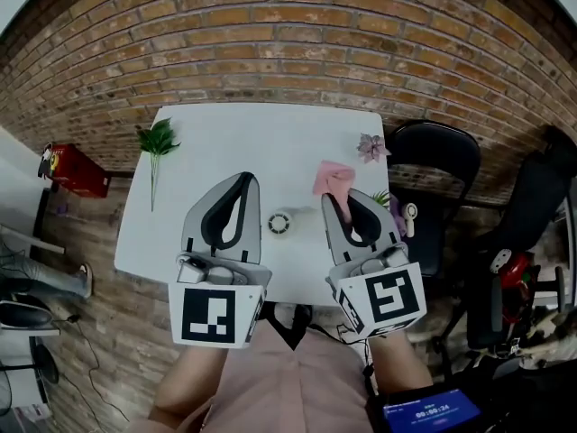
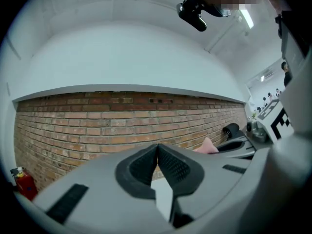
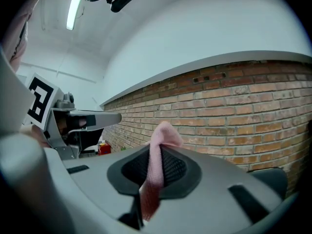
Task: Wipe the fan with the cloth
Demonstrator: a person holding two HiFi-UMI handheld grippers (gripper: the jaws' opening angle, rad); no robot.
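A small round white fan (image 1: 280, 223) lies on the white table (image 1: 216, 133), near its front edge and between my two grippers. Both grippers are held up above the table and point level at the brick wall. My left gripper (image 1: 245, 181) (image 2: 157, 148) is shut, its black pads touching with nothing between them. My right gripper (image 1: 336, 197) (image 3: 157, 147) is shut on a pink cloth (image 1: 331, 177) (image 3: 157, 152). The cloth sticks out past the jaw tips and hangs down between the pads. The pink cloth (image 2: 206, 146) also shows at the right of the left gripper view.
A green leafy sprig (image 1: 157, 141) lies at the table's far left and a pink flower (image 1: 371, 147) at its far right corner. A black chair (image 1: 439, 156) stands to the right of the table. A red box (image 1: 76, 170) sits on the floor at the left.
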